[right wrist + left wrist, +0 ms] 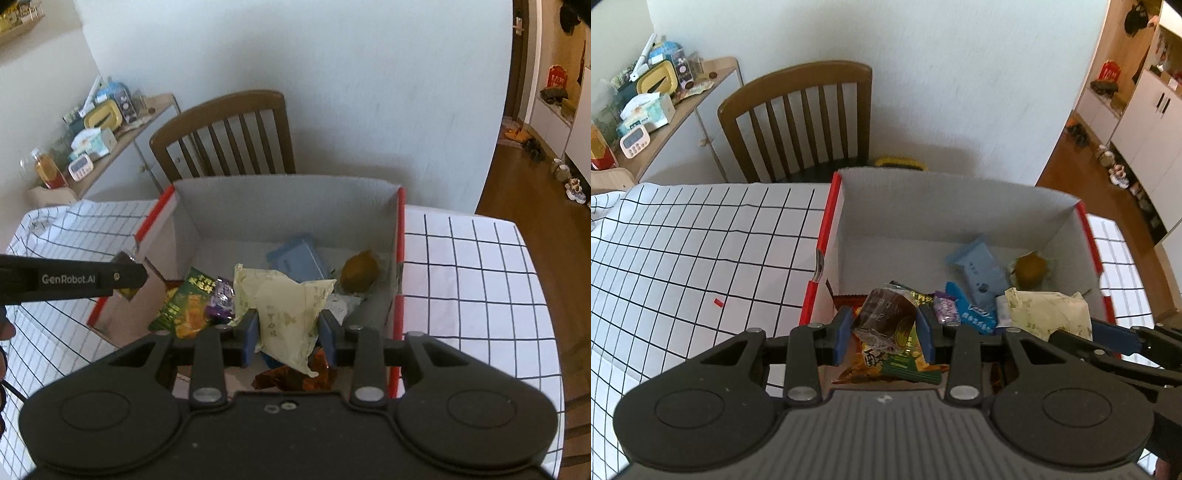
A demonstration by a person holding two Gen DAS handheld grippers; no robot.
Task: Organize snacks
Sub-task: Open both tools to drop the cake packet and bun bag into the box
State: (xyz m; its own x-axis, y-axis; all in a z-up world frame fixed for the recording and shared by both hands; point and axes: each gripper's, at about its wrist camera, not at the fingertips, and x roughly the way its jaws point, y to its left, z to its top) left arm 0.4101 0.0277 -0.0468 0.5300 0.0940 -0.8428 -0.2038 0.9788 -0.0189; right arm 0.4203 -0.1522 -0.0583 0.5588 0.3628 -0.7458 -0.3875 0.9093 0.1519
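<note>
**Both grippers hold snacks over the box**

At lower centre, the left gripper [886, 332] pinches a brown wrapped snack [884, 317]; the right gripper [288, 338] clamps a cream packet [288, 314]. Both hang over the red-edged box [258, 206], mid-frame, among other snacks.

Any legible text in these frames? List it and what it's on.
"GenRobot.AI": on the left gripper, along its side in the right wrist view.
Green snack bag: print, blurred.
Blue packet: print, too small.
Cream packet in the right gripper: faint print, unreadable.
Timer: unreadable.
</note>
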